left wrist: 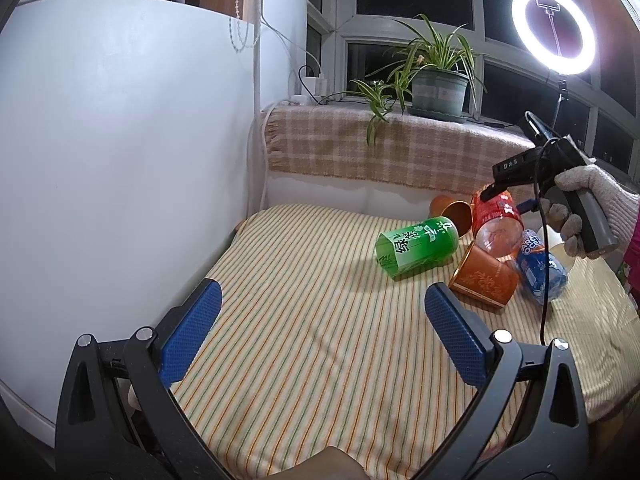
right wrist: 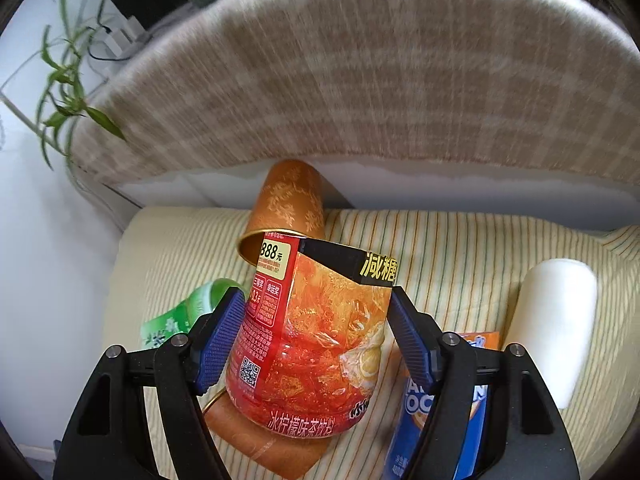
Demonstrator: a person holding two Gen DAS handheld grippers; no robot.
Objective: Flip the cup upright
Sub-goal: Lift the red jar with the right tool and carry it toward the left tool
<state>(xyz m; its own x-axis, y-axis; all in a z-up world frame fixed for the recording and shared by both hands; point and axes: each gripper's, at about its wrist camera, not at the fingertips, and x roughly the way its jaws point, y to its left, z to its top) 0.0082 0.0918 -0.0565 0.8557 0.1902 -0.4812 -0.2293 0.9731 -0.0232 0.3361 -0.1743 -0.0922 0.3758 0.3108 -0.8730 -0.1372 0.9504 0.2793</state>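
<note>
My right gripper is shut on a red cut-bottle cup and holds it tilted above the striped cloth, its cut rim pointing away from me. It also shows in the left wrist view, with the right gripper on it. My left gripper is open and empty, low over the cloth at the near left. A green cup lies on its side ahead of it. Two orange cups lie tipped beside the red one.
A blue bottle cup and a white cup lie at the right. The striped cloth covers the table. A white panel stands at the left. A plaid-covered sill with a potted plant and a ring light stand behind.
</note>
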